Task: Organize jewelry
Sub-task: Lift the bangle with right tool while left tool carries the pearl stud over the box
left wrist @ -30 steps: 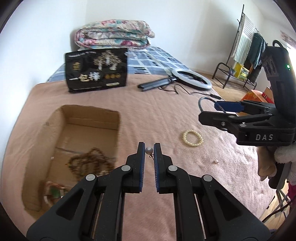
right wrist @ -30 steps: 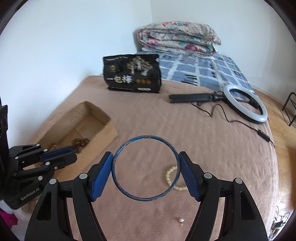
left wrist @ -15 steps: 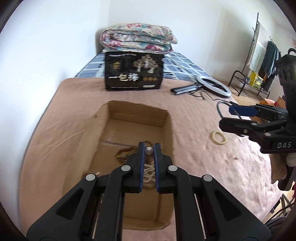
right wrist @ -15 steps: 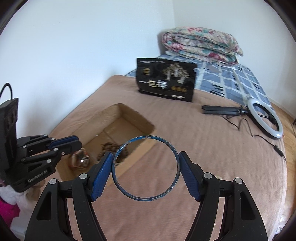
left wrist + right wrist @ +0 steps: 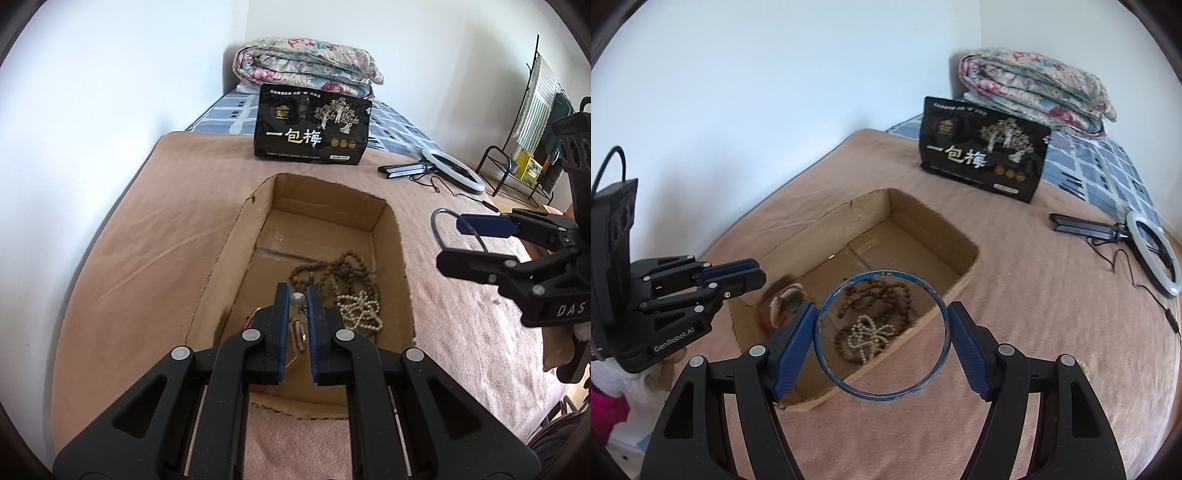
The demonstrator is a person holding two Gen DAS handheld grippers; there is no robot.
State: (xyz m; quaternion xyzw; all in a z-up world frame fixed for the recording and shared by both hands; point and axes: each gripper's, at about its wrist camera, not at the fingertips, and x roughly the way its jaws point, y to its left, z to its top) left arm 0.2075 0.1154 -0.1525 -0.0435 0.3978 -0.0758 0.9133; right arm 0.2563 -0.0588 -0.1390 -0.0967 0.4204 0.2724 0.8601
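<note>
An open cardboard box (image 5: 391, 218) (image 5: 934, 218) lies on the pink blanket. Inside it are brown bead strings (image 5: 347, 269) (image 5: 886, 295) and a white pearl string (image 5: 360, 308) (image 5: 866, 336). My left gripper (image 5: 297, 299) (image 5: 753, 275) hovers over the box, shut on a small silver bead earring (image 5: 296, 300). My right gripper (image 5: 881, 326) (image 5: 480, 236) is shut on a blue bangle (image 5: 827, 360) (image 5: 437, 221), held just right of the box in the left wrist view, over its near rim in the right wrist view.
A black snack bag (image 5: 312, 129) stands behind the box, with a folded floral quilt (image 5: 306, 68) beyond it. A ring light with its stand (image 5: 452, 170) lies on the bed to the right. A clothes rack (image 5: 532, 122) stands off the bed.
Both grippers have moved left across the bed to the box, each keeping its item. The pearl bracelet and small bead on the blanket have dropped out of view.
</note>
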